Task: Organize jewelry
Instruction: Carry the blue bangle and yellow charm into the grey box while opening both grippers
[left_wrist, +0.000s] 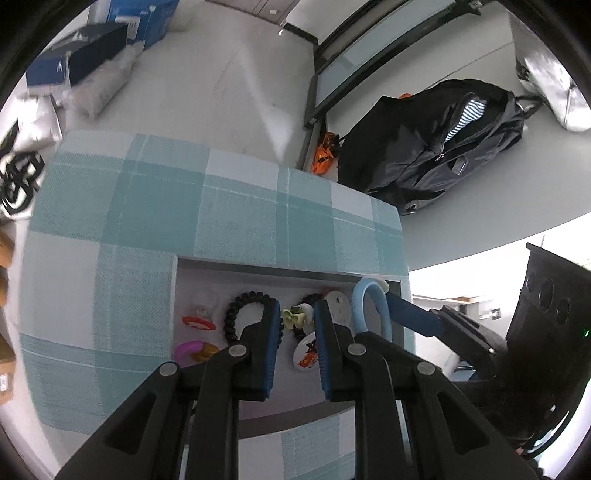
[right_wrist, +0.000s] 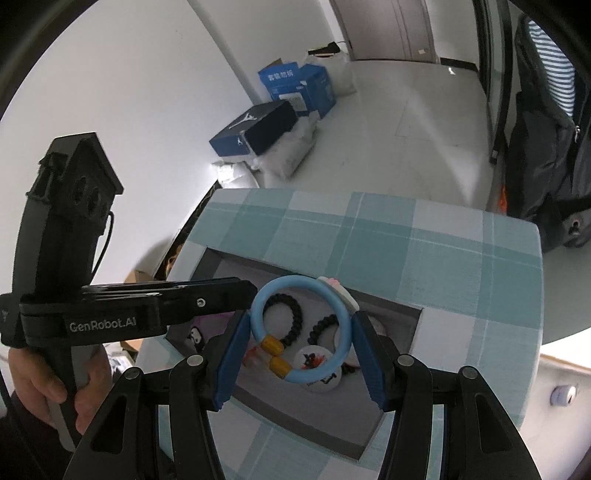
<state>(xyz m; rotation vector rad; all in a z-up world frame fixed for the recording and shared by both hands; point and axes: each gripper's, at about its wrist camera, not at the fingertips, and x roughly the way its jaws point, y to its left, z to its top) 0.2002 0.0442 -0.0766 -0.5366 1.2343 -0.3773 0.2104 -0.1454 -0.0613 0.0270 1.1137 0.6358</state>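
A grey tray (left_wrist: 258, 275) (right_wrist: 399, 312) lies on a teal checked cloth. In it are black spiral hair ties (left_wrist: 240, 306) (right_wrist: 286, 321), a red lips clip (left_wrist: 197, 322), a pink and amber ring (left_wrist: 192, 350), a green flower piece (left_wrist: 293, 317) and round badges (left_wrist: 306, 352) (right_wrist: 312, 360). My right gripper (right_wrist: 299, 350) is shut on a light blue bracelet (right_wrist: 303, 330) (left_wrist: 371, 310) with amber beads, held over the tray. My left gripper (left_wrist: 297, 325) is open and empty, low over the tray's middle.
The teal checked cloth (left_wrist: 221, 206) (right_wrist: 443, 258) covers the table. On the floor beyond are a black backpack (left_wrist: 443, 140), blue boxes (right_wrist: 280, 110) and plastic bags. The table's right edge (left_wrist: 404, 258) is close to the tray.
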